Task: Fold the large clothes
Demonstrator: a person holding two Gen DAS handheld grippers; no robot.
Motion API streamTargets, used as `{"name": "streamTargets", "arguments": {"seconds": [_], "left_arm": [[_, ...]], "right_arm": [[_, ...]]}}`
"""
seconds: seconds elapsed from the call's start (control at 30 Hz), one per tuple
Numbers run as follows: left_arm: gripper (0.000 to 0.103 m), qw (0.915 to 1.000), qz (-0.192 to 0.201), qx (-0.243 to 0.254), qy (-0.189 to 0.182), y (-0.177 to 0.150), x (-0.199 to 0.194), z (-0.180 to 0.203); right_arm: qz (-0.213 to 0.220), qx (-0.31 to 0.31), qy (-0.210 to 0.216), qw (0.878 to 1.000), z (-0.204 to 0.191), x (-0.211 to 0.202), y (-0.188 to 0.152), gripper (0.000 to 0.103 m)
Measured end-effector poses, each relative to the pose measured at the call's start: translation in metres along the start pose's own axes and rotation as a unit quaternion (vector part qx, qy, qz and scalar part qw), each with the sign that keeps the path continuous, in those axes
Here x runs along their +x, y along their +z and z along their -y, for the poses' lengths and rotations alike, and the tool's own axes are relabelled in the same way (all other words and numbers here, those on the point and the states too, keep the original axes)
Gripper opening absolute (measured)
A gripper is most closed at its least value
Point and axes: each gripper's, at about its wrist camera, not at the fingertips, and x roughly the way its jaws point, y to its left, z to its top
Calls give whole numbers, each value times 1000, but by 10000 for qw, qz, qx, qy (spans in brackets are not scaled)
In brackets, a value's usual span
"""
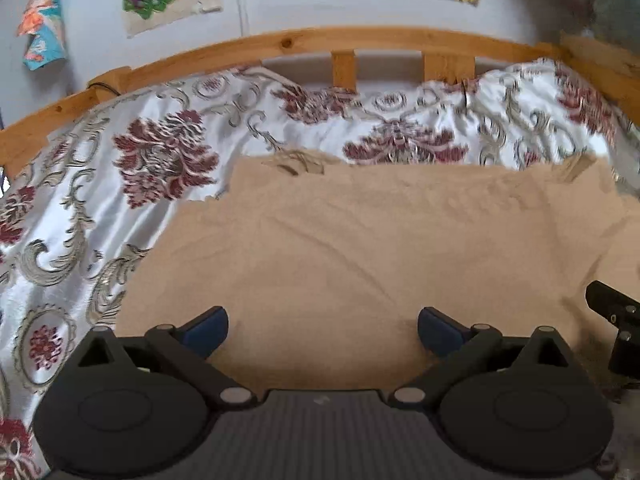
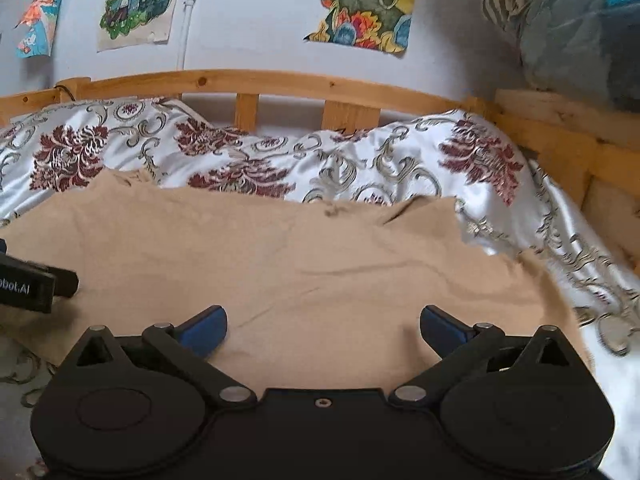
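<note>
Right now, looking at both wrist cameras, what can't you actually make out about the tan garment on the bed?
- Near edge of the tan garment: hidden in both views behind the left gripper and right gripper.
- Garment type: undeterminable; no sleeves or collar show.
- Its far right corner: blurred in the left wrist view.
- Bedspread under the garment: covered.

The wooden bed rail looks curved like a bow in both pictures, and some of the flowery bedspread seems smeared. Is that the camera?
Yes. In the left wrist view the bed rail bows from the fisheye lens, and the bedspread at the right is smeared with blur. In the right wrist view the rail bows too, but the bedspread is sharper. Light is soft and even, without glare.
</note>
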Motion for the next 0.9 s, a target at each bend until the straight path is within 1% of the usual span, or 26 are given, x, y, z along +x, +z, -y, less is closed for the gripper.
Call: {"name": "streamTargets", "arguments": {"seconds": [0.07,0.1,0.17,0.23,0.3,0.37,0.43,0.5,0.57,0.6,0.63,0.7,0.77,0.83,0.9], "left_arm": [[103,9995,112,-234,-155,-3,-12,-8],[103,9988,99,-396,-287,-5,-18,-14],[103,9957,-16,-711,-599,-9,-26,-28],[103,9901,-178,-1027,-945,-15,-31,-44],[103,9818,-319,-1351,-1295,-22,-34,-61],[103,9733,-474,-1652,-1524,-29,-30,-76],[103,9640,-606,-2086,-1534,-37,-21,-90],[103,9518,-733,-2545,-1546,-41,-6,-103],[103,9439,-798,-2861,-1443,-43,10,-113],[102,9406,-820,-3009,-1344,-43,20,-118],[102,9380,-836,-3106,-1293,-45,27,-122],[102,9302,-813,-3347,-1271,-46,39,-129],[102,9264,-744,-3488,-1204,-44,44,-131],[102,9298,-741,-3428,-1113,-40,49,-128],[102,9363,-737,-3267,-1055,-38,52,-124]], "right_arm": [[19,155,122,9998,4,-11,9,102],[0,284,239,9993,7,-18,15,102],[-160,554,410,9975,12,-26,25,102],[-416,1081,535,9918,20,-34,31,102],[-709,1699,723,9802,29,-40,29,102],[-945,2165,819,9682,34,-45,23,102],[-1247,2538,829,9556,38,-47,14,102],[-1512,2918,770,9413,40,-46,2,102],[-1723,3105,760,9317,38,-39,-7,102],[-1795,3069,750,9317,35,-35,-11,102],[-1813,2966,718,9349,33,-31,-15,102],[-1710,2780,550,9436,29,-29,-18,102],[-1703,2735,546,9451,28,-29,-18,102],[-1686,2738,686,9444,26,-32,-18,102],[-1691,2514,741,9501,18,-34,-17,102]]}}
